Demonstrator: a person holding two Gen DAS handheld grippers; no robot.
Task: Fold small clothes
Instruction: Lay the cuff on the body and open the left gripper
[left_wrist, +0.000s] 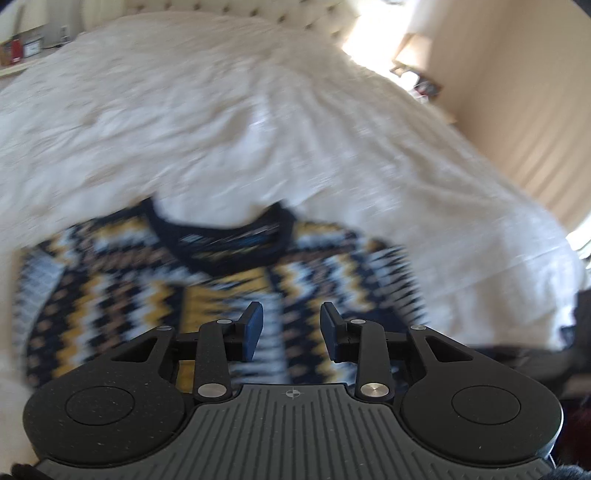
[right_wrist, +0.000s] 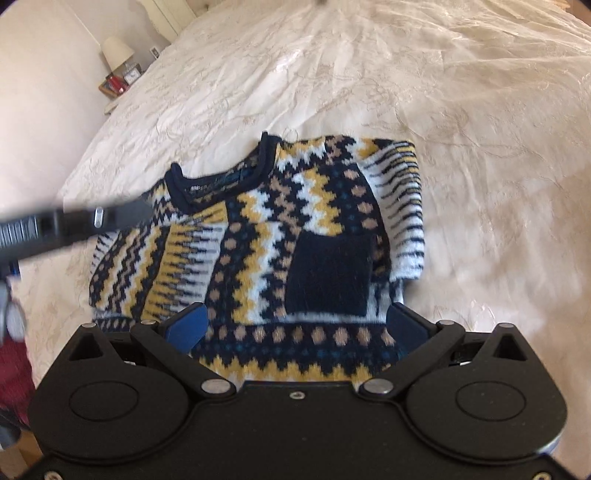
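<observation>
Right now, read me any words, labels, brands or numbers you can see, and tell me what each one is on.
None can be read.
Neck label inside the patterned sweater collar: print shows, too small and blurred to read.
Small clock on the bedside table, beside the lamp: face too small to read.
Crosshair mark on the left gripper: a symbol, no text.

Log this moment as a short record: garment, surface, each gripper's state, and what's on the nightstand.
garment: patterned knit sweater, sleeves folded in, navy collar away from the cameras
surface: cream bedspread
left gripper: open, nothing between the pads, above the sweater
right gripper: open wide, over the hem
nightstand: lamp, small clock
</observation>
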